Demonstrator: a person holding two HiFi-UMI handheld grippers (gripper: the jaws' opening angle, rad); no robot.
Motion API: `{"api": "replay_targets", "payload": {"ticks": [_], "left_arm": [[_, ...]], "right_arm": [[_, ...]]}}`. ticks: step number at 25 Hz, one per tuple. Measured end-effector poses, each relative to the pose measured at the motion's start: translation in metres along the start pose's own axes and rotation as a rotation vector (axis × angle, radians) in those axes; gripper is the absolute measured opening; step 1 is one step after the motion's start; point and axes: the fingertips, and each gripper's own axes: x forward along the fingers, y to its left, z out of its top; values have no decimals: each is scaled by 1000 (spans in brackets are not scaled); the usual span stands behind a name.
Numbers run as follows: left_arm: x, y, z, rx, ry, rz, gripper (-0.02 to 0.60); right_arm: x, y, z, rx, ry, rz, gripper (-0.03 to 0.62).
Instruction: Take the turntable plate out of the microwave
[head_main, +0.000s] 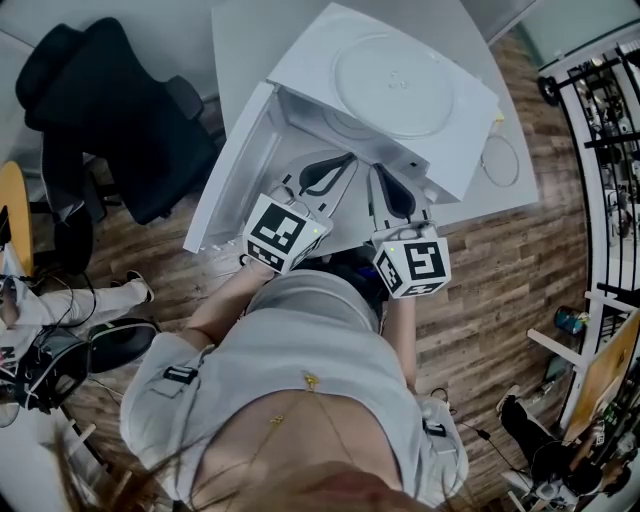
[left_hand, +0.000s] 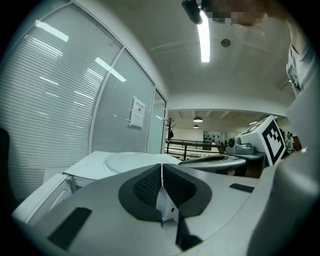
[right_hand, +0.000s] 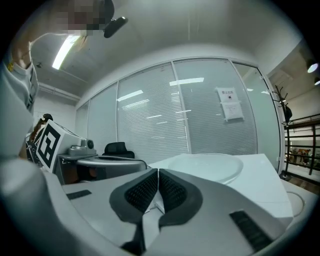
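The turntable plate (head_main: 393, 85) lies flat on top of the white microwave (head_main: 300, 65), which stands at the near edge of a pale bench (head_main: 250, 40), its door (head_main: 235, 170) swung open. In front of the cavity, the left gripper (head_main: 326, 172) and right gripper (head_main: 396, 196) each have their fingers pressed together on nothing. A black office chair (head_main: 110, 110) stands on wood flooring (head_main: 520, 260), beside blind-covered glass walls (left_hand: 75, 100).

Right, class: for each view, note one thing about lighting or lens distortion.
Head view: fisheye curves the floorboards, corners black. Left gripper view: the ceiling strip light blows out white. Right gripper view: the blinds bow; the turntable plate is pale on the white microwave.
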Motion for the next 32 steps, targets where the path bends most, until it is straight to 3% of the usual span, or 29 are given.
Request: {"api": "replay_targets", "payload": {"ticks": [11,16,32], "left_arm": [[-11,-15,30,34,-70,-29,34],[-17,-18,36,58,-81,-23,34],[-18,-22,29,73,-51,-26,34]], "right_arm": [[-13,22,40,-78,-116,75,21],[-17,29,45,-131,-116,74,21],[-19,30,41,-123,-98,62,21]]}}
